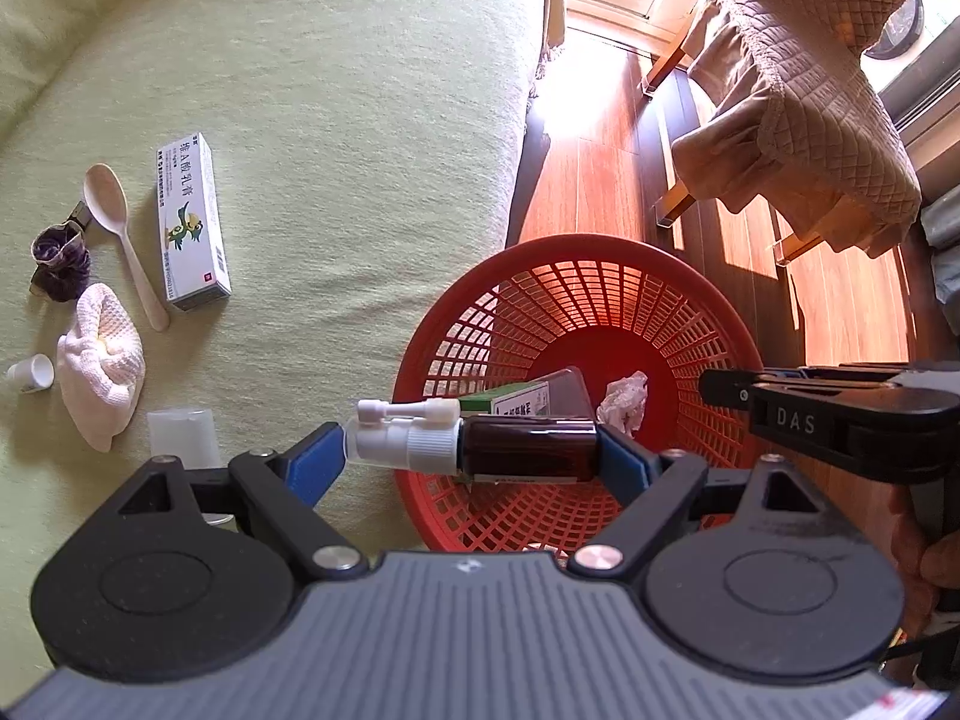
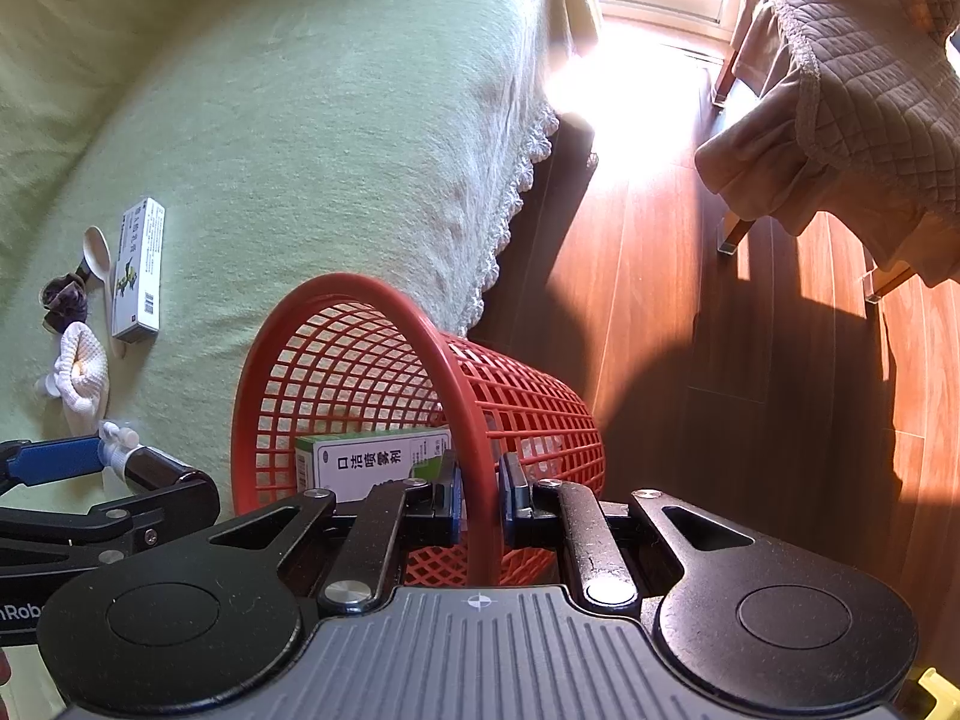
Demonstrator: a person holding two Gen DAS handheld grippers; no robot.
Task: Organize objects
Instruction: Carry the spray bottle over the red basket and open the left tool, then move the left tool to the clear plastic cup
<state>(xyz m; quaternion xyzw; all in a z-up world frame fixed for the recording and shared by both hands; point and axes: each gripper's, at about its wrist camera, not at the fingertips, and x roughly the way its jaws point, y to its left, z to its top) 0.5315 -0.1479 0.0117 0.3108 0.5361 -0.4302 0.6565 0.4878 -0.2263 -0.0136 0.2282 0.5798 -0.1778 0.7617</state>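
My left gripper (image 1: 474, 456) is shut on a brown spray bottle (image 1: 528, 450) with a white nozzle, held lengthwise over the near rim of the red mesh basket (image 1: 708, 324). My right gripper (image 2: 480, 501) is shut on the basket's rim (image 2: 480, 480) and holds the basket tilted beside the bed. Inside the basket lie a green-and-white box (image 2: 366, 462) and a crumpled tissue (image 1: 624, 399). The bottle also shows in the right wrist view (image 2: 150, 468) at the left, in the left gripper (image 2: 120, 462).
On the green bedspread (image 1: 336, 120) lie a white medicine box (image 1: 192, 222), a plastic spoon (image 1: 123, 234), a dark hair tie (image 1: 57, 261), a white cloth (image 1: 102, 366), a small white cap (image 1: 30, 372) and a clear cap (image 1: 180, 432). A cloth-covered chair (image 1: 810, 90) stands on the wooden floor.
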